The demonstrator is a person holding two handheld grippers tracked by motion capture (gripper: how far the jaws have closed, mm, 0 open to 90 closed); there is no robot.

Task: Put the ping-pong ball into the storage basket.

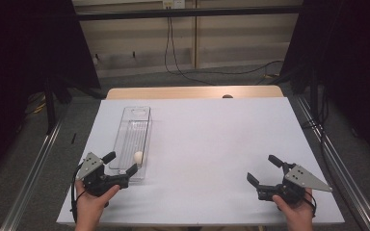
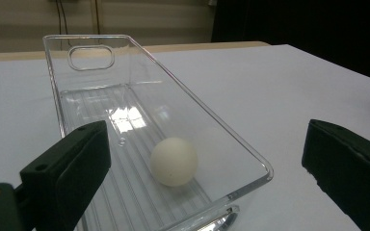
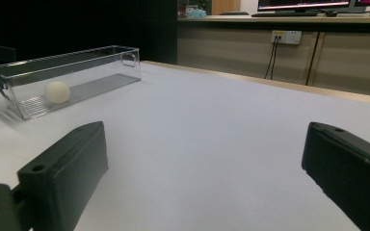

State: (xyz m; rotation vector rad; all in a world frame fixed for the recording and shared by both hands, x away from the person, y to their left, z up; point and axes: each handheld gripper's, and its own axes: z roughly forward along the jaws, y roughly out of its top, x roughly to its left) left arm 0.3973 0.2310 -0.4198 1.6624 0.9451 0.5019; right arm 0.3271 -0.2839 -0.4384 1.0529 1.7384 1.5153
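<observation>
White sheet-covered table (image 1: 212, 144), matte, bare wood edge (image 1: 195, 92) showing at 12 o'clock along far side. Clear plastic bin (image 1: 134, 126), long and narrow, lying at about 9 o'clock on table, long axis running 6 to 12; ribbed floor, handle cutout in far end wall. White ball (image 1: 138, 157) inside bin at its near, 6 o'clock end, resting on ribbed floor close to right-hand wall; in left gripper view ball (image 2: 174, 161) sitting just inside near rim of bin (image 2: 101, 77). Left gripper (image 1: 124, 163) at 7 o'clock of table, held in hand (image 1: 92, 204), jaws spread wide, nothing between pads, straddling near end of bin: one jaw outside left wall, other near right corner; contact with bin not clear. Right gripper (image 1: 264, 169) at 5 o'clock, held in hand (image 1: 296, 211), jaws likewise spread apart and gripping nothing, well apart from bin, over bare sheet, pointing toward 10 o'clock. In right gripper view bin (image 3: 67, 77) and ball (image 3: 57, 92) far off at 10 o'clock. Grey three-cornered plate on top of each gripper. Room: grey carpet floor (image 1: 207, 79), beige panelled wall (image 1: 192, 38) at 12 o'clock with wall socket (image 1: 173, 4) and black cables (image 1: 173, 53) hanging down and trailing over floor. Black curtains (image 1: 24, 57) at 9 and 3 o'clock. Metal rails (image 1: 33, 173) along both sides of table. Desk with monitors (image 3: 308, 5) at 1 o'clock in right gripper view.
</observation>
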